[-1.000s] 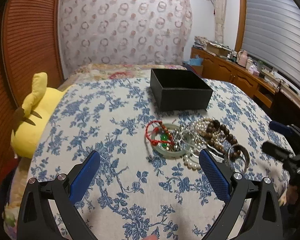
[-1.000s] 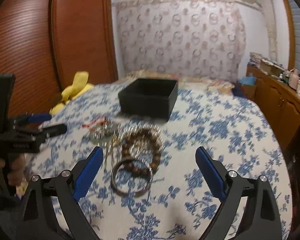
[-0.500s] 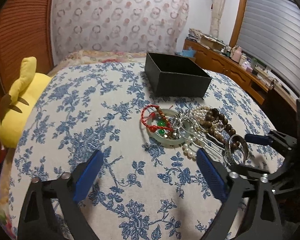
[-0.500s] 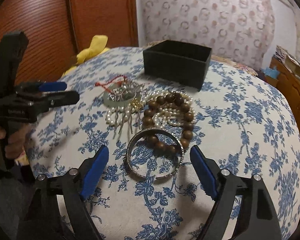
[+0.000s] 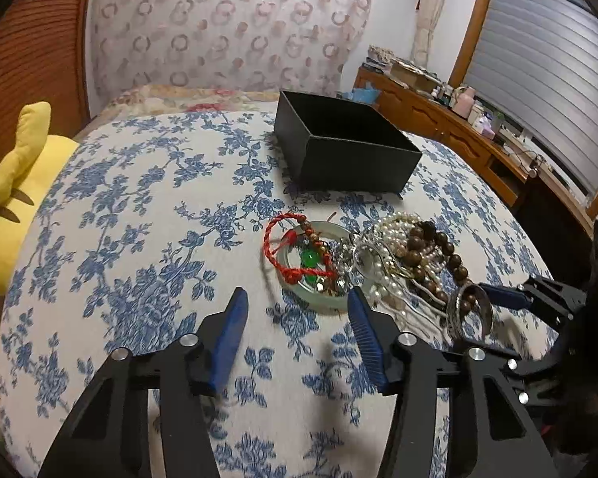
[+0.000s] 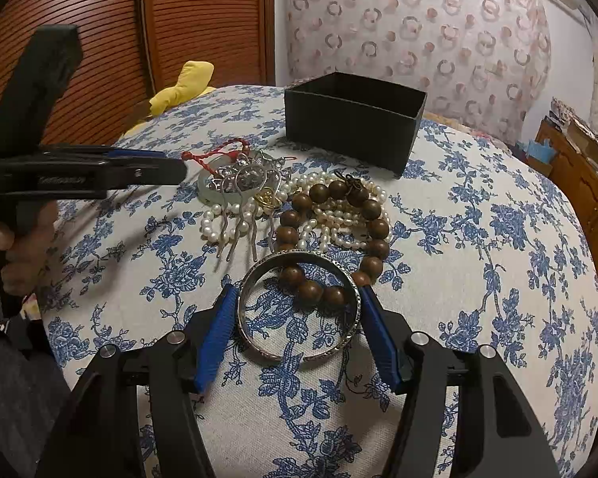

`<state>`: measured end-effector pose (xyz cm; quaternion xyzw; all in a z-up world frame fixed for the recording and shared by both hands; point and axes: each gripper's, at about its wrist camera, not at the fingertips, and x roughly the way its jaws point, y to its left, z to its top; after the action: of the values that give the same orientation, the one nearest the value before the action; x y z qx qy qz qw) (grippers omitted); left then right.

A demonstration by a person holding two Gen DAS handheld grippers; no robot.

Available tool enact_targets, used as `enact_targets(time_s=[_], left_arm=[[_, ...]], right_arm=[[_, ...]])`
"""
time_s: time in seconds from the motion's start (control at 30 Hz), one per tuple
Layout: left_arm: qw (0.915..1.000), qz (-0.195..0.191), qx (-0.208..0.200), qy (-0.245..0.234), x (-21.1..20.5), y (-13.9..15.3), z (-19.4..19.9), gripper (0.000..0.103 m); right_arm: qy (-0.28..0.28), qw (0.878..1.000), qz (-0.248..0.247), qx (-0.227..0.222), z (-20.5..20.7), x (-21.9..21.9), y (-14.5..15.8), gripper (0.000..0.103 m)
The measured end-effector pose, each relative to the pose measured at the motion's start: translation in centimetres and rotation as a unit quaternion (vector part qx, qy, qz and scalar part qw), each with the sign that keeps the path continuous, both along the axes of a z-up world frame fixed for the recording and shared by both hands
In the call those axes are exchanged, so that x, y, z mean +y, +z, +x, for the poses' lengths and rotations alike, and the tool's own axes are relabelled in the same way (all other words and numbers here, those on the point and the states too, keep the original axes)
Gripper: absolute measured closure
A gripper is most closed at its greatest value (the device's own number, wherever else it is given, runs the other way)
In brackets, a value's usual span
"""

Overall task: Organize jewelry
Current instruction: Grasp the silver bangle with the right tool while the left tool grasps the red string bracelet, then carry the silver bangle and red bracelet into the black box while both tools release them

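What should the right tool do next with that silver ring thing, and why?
Probably close on the silver bangle. The right tool is open, one blue pad at each side of the bangle, which lies flat on the cloth. The wooden beads overlap its far edge, so lift slowly. The black box stands open beyond the pile, likely where it goes.

A black open-topped box (image 6: pixel 355 119) sits upright in the upper middle of the right wrist view. Below it the jewelry lies heaped: a pale jade bangle (image 5: pixel 319 290) tangled with red cord (image 5: pixel 275 239), white pearls (image 6: pixel 339 215), brown wooden beads (image 6: pixel 372 227), a silver hair comb (image 6: pixel 243 215), and lowest a flat-lying silver bangle (image 6: pixel 299 306).
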<state>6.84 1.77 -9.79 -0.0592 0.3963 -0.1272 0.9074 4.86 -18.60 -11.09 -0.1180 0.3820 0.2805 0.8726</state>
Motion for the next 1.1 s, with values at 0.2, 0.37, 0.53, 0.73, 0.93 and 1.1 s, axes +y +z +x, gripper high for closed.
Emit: enact_targets(time_s=[0.2,0.37,0.53,0.73,0.93,1.1], left_arm=[[0.9999,-0.012,0.013,0.0,0.2,-0.4,1.7,0.069],[0.9999,-0.012,0.007,-0.002,0.0,-0.2,2.3,0.09],[0.9999,-0.009,-0.009,-0.009,-0.2,0.6,2.2,0.098],[0.9989,-0.016,-0.044,-0.011,-0.1,3.1,1.8,0.098],[0.9972,-0.017,-0.071,-0.017,-0.6,5.5,1.6,0.098],[0.9961,-0.013,-0.085,-0.02,-0.9,6.9,1.8,0.098]], right_arm=[[-0.003,1.0,0.003,0.001,0.0,-0.1,0.0,0.039],[-0.004,1.0,0.003,0.001,0.0,0.0,0.0,0.039],[-0.003,1.0,0.003,0.001,0.0,0.0,0.0,0.039],[-0.004,1.0,0.001,0.0,0.0,0.0,0.0,0.039],[-0.009,1.0,0.005,-0.007,-0.1,-0.1,0.3,0.039],[-0.012,1.0,0.015,-0.023,0.1,-0.7,1.5,0.039]])
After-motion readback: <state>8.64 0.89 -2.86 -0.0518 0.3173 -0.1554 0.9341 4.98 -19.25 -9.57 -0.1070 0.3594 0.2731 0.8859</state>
